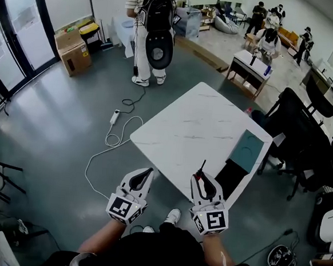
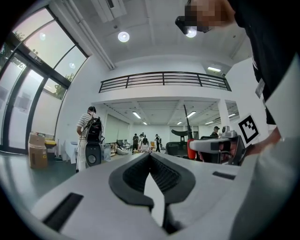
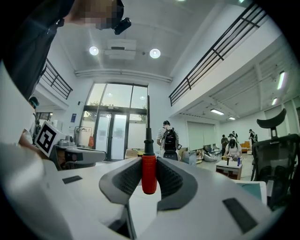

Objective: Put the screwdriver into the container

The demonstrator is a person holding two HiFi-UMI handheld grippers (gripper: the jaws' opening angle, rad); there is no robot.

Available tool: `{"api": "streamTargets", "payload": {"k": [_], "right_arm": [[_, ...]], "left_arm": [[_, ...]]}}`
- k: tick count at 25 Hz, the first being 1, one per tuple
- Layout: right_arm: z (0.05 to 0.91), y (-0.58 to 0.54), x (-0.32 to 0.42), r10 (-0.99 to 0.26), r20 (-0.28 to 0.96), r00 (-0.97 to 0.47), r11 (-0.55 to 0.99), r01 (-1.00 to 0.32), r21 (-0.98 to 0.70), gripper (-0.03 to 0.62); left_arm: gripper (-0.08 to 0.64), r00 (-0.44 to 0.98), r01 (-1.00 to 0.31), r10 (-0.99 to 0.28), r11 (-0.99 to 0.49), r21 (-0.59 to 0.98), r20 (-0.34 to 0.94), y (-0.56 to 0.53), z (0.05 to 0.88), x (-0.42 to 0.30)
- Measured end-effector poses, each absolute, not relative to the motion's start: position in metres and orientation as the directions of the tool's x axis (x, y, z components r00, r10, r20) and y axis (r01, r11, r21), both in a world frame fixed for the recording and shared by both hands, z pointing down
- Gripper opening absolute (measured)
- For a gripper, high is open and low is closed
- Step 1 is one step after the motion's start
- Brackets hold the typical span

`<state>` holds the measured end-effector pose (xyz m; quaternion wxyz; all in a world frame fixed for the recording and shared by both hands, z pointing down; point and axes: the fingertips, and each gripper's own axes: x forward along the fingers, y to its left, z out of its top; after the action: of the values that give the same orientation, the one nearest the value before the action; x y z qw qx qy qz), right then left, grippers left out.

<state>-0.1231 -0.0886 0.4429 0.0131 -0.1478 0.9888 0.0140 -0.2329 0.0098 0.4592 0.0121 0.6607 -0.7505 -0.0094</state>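
Note:
My right gripper [image 1: 203, 183] is shut on a screwdriver [image 3: 149, 172]. The jaws clamp its red handle, and the black shaft [image 1: 203, 166] sticks up and away from me. It hangs over the near edge of the white marble table [image 1: 196, 126]. A teal open container [image 1: 246, 151] lies on the table's right side, ahead and to the right of the screwdriver; its corner also shows in the right gripper view [image 3: 253, 190]. My left gripper [image 1: 141, 179] hovers over the floor just off the table's near corner. Its jaws meet at the tips [image 2: 150, 155] with nothing between them.
A person with a black backpack [image 1: 156, 25] stands beyond the table. A power strip and white cable [image 1: 115, 117] lie on the floor to the left. Black office chairs [image 1: 303, 140] crowd the table's right side. A cardboard box [image 1: 74, 50] sits by the glass doors.

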Motion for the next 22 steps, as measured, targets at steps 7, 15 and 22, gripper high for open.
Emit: {"api": "streamTargets", "payload": {"k": [7, 15, 22], "right_arm": [[0.448, -0.151, -0.130, -0.296, -0.036, -0.955, 0.955, -0.296, 0.005, 0.107], [0.444, -0.198, -0.131, -0.288, -0.040, -0.957, 0.957, -0.288, 0.008, 0.107], [0.448, -0.227, -0.116, -0.327, -0.038, -0.944, 0.945, -0.327, -0.019, 0.107]], "left_arm": [[0.006, -0.075, -0.997, -0.997, 0.075, 0.024, -0.029, -0.054, 0.454, -0.237], [0.006, -0.089, -0.996, -0.996, 0.089, 0.031, -0.010, -0.098, 0.454, -0.237], [0.006, -0.061, -0.998, -0.998, 0.061, 0.000, 0.000, -0.128, 0.451, -0.233]]}}
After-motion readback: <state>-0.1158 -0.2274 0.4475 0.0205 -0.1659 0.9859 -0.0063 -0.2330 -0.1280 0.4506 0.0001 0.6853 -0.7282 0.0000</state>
